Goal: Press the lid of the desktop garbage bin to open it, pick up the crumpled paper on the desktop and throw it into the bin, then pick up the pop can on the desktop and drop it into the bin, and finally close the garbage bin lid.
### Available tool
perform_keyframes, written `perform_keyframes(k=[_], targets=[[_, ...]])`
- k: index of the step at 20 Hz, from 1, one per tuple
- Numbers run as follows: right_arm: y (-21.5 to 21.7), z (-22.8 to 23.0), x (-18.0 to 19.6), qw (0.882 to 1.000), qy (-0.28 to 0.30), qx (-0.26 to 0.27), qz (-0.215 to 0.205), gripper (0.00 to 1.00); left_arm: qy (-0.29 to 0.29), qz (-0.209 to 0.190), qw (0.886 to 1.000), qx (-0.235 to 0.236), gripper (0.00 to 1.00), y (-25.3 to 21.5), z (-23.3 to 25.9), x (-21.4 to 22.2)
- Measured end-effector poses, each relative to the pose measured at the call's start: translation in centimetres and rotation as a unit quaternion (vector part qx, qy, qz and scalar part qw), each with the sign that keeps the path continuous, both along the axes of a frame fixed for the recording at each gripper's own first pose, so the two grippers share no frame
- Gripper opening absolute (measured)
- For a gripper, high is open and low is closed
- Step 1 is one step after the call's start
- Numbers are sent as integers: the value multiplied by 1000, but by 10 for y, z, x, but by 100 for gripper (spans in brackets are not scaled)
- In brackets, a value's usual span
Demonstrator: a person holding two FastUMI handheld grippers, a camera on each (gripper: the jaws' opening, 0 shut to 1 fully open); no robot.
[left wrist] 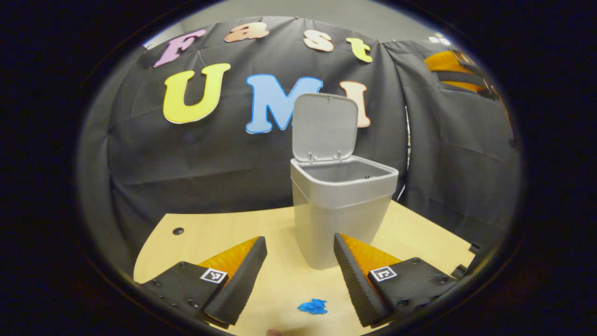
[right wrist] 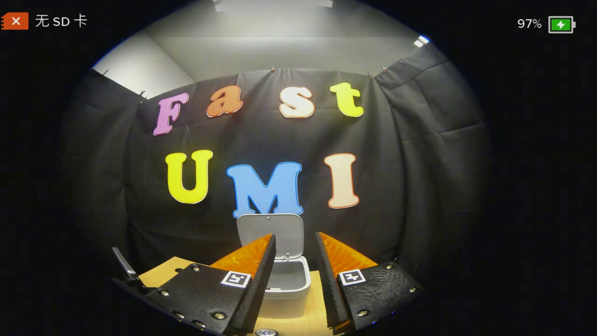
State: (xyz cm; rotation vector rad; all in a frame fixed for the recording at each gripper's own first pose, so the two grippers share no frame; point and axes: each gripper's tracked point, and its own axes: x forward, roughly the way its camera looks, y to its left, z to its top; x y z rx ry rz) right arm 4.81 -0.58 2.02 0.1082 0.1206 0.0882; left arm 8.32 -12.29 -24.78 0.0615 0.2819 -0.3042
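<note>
The grey desktop bin (left wrist: 343,224) stands on the wooden table (left wrist: 210,233) with its lid (left wrist: 325,123) swung upright, so the inside shows. A blue crumpled paper (left wrist: 313,306) lies on the table in front of the bin, low between the fingers of my left gripper (left wrist: 299,239), which is open and holds nothing. In the right gripper view the open bin (right wrist: 288,280) and its raised lid (right wrist: 270,233) sit farther off, seen between the fingers of my right gripper (right wrist: 295,234), also open. A small silver round rim (right wrist: 267,332), possibly the can's top, peeks in at the bottom edge.
The booth's black cloth wall closes in behind and to the right of the bin. A round hole (left wrist: 177,230) sits in the table's far left corner. An orange object with a dark strap (left wrist: 447,65) hangs at the upper right. A dark part (right wrist: 123,266) juts up at the table's left.
</note>
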Motion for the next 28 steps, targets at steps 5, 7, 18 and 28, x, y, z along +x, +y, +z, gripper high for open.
perform_keyframes(k=[5, 7, 18, 28], targets=[[-16, 2, 2, 1000, 2, -5, -15, 54, 57, 1, 998, 10, 96, -1, -74, -6], [-22, 1, 3, 1000, 4, -12, -20, 54, 80, 2, 997, 21, 96, 0, -101, -9], [-39, -19, 9, 998, 33, -44, -21, 54, 164, 13, 986, 36, 96, -6, -200, -19], [-46, -34, 10, 996, 56, -72, -16, 55, 186, 21, 981, 53, 97, -9, -239, -28]])
